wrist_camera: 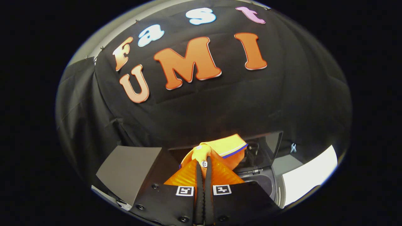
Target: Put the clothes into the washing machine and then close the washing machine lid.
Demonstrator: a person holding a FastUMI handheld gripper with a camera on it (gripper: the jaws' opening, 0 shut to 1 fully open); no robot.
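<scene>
Gripper (203,166) fingers nearly closed, pinching orange-and-yellow fabric garment with blue-edged collar and small white button (220,153) between tips. Garment hangs bunched just ahead of fingers, above dark grey washing machine with round drum opening (260,182) to right. Machine's dark lid (270,147) stands raised behind opening. Grey flat panel (128,169) lies left of fingers. White surface (309,175) beyond machine at right.

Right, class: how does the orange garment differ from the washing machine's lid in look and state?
The orange garment is bright, with a blue-edged yellow band; the lid is dark and glossy. The garment is soft and bunched, pinched in the shut tongs; the lid is a stiff flat panel, standing open beyond them, untouched. Both sit ahead of the tongs.
</scene>
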